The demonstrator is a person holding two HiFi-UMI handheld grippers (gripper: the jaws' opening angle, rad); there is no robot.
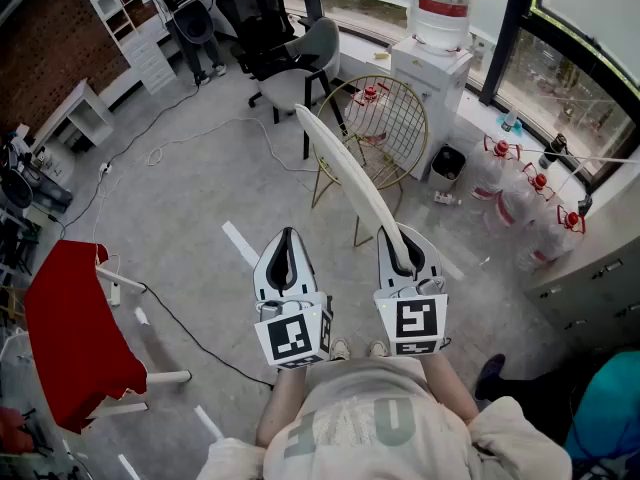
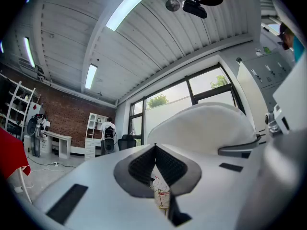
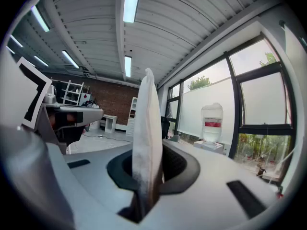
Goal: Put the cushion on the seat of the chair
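The cushion (image 1: pixel 350 173) is a thin white pad, seen edge-on. It stretches from my right gripper (image 1: pixel 398 243) up and away to the left, in front of the gold wire chair (image 1: pixel 390 118). That gripper is shut on the cushion's near edge. In the right gripper view the cushion (image 3: pixel 147 128) stands upright between the dark pads of the right gripper (image 3: pixel 148 152). My left gripper (image 1: pixel 288 238) hovers beside it over the floor, shut and holding nothing. Its tips meet in the left gripper view (image 2: pixel 154 146). The chair's seat is partly hidden behind the cushion.
A water dispenser (image 1: pixel 438 38) and a small black bin (image 1: pixel 447 163) stand behind the chair. Black and grey office chairs (image 1: pixel 275 38) stand to the chair's back left, water jugs (image 1: pixel 535 183) along the right wall. A red-draped stand (image 1: pixel 70 333) and a floor cable (image 1: pixel 190 338) lie left.
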